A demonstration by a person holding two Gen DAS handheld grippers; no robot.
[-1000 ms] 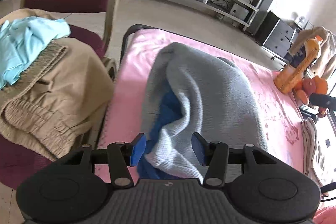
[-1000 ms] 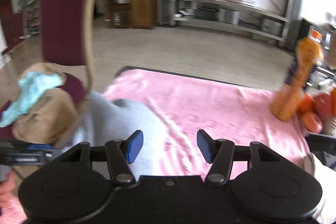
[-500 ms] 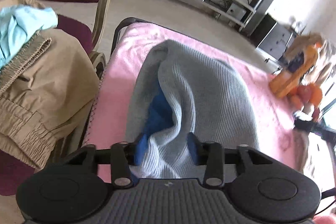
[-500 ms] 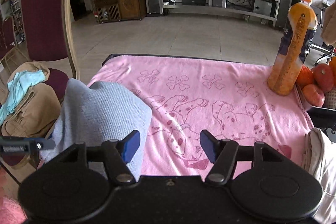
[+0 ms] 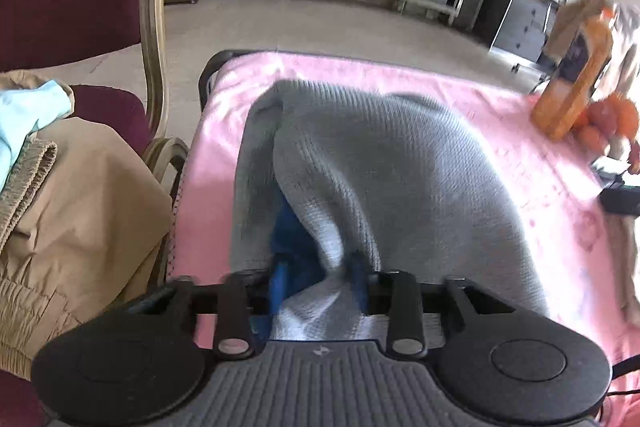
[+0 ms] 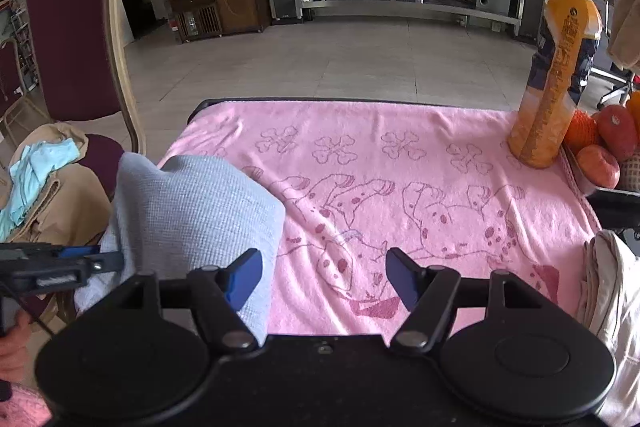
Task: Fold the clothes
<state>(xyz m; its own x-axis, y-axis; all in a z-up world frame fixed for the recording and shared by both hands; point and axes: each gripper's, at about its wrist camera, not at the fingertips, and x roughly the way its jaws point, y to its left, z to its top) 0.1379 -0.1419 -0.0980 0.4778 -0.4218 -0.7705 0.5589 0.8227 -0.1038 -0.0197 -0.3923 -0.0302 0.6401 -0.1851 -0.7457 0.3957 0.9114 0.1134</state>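
Left tongs (image 5: 320, 279) have just been closing and now pinch a bunched fold at the near edge of the grey knitted garment (image 5: 380, 163), with grey cloth visibly gathered between the blue pads. Right tongs (image 6: 322, 277) have just been opening; they stand spread and carry nothing, poised over bare pink towel (image 6: 400, 163) just to the right of the garment's edge.

The garment lies on the left part of the towel-covered tabletop, humped and not flat, with a blue layer (image 5: 292, 231) showing inside the opening beside the pinched fold. Whether that blue is a lining or a separate piece cannot be told. The left view is blurred by motion.

Assessment: the step in hand appears to be taking hold of the garment to spread or turn it before folding. To do it well, the left grip should hold the outer knit cleanly, not a thick wad of both layers. The right tongs should take a matching hold along the same edge, well apart from the left, so that the cloth can be drawn taut and laid flat.

Surroundings: an orange juice bottle (image 6: 556, 79) and fruit (image 6: 608, 143) stand at the far right corner, so any spreading sweep should stop short of them. A maroon chair (image 6: 76, 39) at left carries beige clothing (image 5: 80, 211) and a light blue item (image 6: 40, 171).
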